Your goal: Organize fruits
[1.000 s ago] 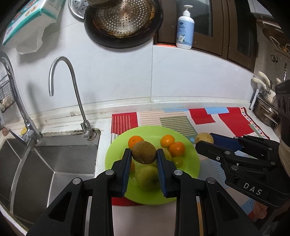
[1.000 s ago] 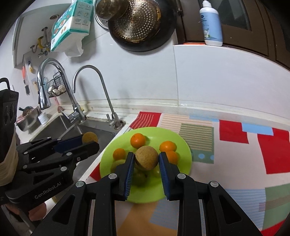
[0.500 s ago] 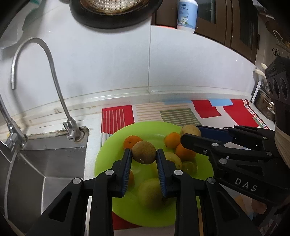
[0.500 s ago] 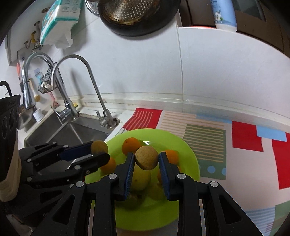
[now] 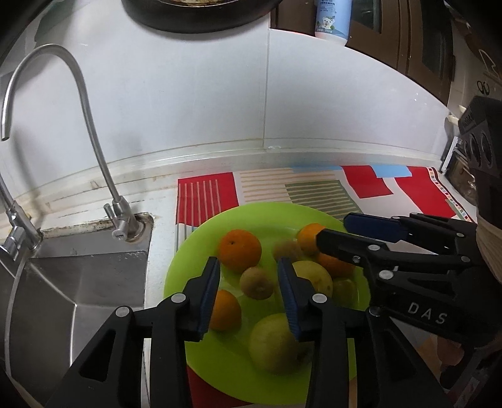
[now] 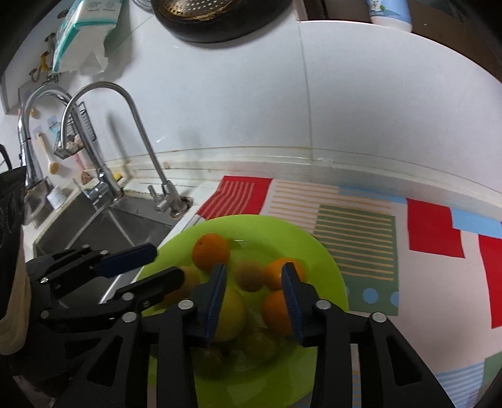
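A lime-green plate lies on the patterned mat and holds several oranges, yellow-green fruits and two brown kiwis. My left gripper is open above the plate, with one kiwi lying loose between its fingers. My right gripper is open over the same plate; a blurred kiwi sits just beyond its fingers. An orange lies at the plate's back left. Each gripper shows in the other's view, the right and the left.
A steel sink with a curved tap lies left of the plate. The white tiled wall stands behind. A dark pan and a soap bottle hang or stand above. The patterned mat extends right.
Both grippers have opened and let go of their kiwis, which now lie on the plate. Both grippers have moved lower and closer to the plate.
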Tool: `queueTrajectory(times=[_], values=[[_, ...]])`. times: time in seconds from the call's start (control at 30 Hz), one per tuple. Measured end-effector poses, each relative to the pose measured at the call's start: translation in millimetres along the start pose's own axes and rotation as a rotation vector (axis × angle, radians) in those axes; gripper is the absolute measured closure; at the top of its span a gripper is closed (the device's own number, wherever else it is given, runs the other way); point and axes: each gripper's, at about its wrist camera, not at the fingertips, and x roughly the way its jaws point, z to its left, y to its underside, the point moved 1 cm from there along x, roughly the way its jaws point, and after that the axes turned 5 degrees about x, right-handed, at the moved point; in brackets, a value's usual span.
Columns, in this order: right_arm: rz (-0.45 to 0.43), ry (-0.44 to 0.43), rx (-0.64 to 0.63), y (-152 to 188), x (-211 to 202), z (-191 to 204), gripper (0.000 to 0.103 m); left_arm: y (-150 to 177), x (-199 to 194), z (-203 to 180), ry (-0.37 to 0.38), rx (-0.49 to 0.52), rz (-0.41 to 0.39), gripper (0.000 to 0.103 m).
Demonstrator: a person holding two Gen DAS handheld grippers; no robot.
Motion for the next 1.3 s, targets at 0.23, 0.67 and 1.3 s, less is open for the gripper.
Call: queueTrajectory(times=[0.23,0.67,1.3], values=[[-0.038,0.045,0.032,9.3,-23.7,-2.2,0.051,5.7,-24.2,-5.5,-0.035,-0.019,-0.018,0.058],[-0.14,0.222,0.085,45.4,-111.8,-3.2,0.022,23.1,-89.9,-29.3,-0.11,-0.027,-0.101,0.022],[-0.231,0.288,0.076,112.5,-231.0,-8.9,0.011,64.9,-190.4,-107.2,-0.196,-0.01,-0.208,0.001]])
